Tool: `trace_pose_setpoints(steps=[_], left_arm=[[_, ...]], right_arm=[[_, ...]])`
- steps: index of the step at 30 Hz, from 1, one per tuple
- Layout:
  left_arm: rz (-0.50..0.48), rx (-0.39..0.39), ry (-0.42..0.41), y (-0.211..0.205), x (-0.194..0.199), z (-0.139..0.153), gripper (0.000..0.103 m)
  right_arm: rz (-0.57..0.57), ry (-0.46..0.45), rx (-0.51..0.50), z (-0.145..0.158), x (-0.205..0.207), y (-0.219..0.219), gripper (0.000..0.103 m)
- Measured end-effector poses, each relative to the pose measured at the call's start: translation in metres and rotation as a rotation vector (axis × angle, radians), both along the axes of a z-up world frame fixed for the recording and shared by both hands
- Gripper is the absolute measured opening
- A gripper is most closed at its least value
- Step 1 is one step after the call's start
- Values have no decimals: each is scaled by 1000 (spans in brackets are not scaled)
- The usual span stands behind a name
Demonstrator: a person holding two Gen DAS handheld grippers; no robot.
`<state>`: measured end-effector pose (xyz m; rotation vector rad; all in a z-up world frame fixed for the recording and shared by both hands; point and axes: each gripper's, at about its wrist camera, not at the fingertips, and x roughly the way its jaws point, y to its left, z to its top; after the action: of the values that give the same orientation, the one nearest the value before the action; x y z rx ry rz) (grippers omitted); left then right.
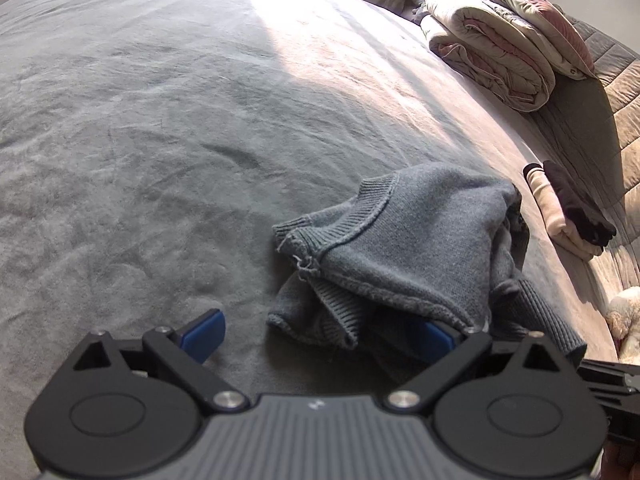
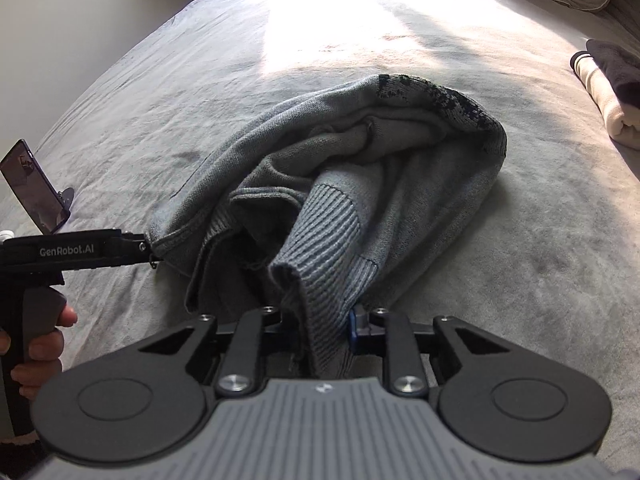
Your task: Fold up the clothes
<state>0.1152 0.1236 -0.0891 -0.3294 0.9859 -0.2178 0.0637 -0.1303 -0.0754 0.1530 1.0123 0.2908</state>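
Sweater [image 2: 360, 168]: bunched on the bed [image 2: 160, 100], stretching ahead of you.
Right gripper [image 2: 320, 320]: you clamp its ribbed hem.
Left gripper [image 1: 320, 332]: spread wide at the sweater's left edge.

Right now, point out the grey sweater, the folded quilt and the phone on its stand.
grey sweater [image 2: 420, 200]: right wrist view, on the flat knit body.
folded quilt [image 1: 492, 60]: left wrist view, on the rolled front edge.
phone on its stand [image 2: 34, 186]: right wrist view, on the dark screen.

Daylight: overexposed sun band across bed cover [image 1: 320, 40], far side; near area in soft shadow. Strong fisheye curvature, dark corner vignetting. Focus generally sharp.
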Motion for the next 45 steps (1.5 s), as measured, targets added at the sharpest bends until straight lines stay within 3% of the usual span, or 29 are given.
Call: trace_pose_setpoints(steps=[9, 14, 20, 23, 25, 27, 42, 45], left_arm=[[85, -164, 11, 14, -2, -3, 81], [133, -204, 0, 19, 0, -2, 77], [151, -214, -10, 20, 4, 0, 75], [144, -216, -18, 20, 4, 2, 72], [136, -224, -23, 22, 4, 3, 70], [132, -242, -27, 25, 3, 5, 69], [16, -352, 17, 35, -1, 10, 69], [-7, -356, 13, 34, -2, 12, 70]], right_arm=[[70, 94, 127, 11, -45, 1, 24], [143, 156, 181, 5, -61, 20, 24], [162, 183, 144, 1, -65, 25, 22], [166, 192, 122, -1, -66, 26, 28], [169, 198, 108, -2, -67, 27, 49], [150, 181, 86, -2, -60, 21, 64], [-79, -41, -106, 7, 15, -49, 67], [-98, -37, -102, -5, 26, -56, 67]])
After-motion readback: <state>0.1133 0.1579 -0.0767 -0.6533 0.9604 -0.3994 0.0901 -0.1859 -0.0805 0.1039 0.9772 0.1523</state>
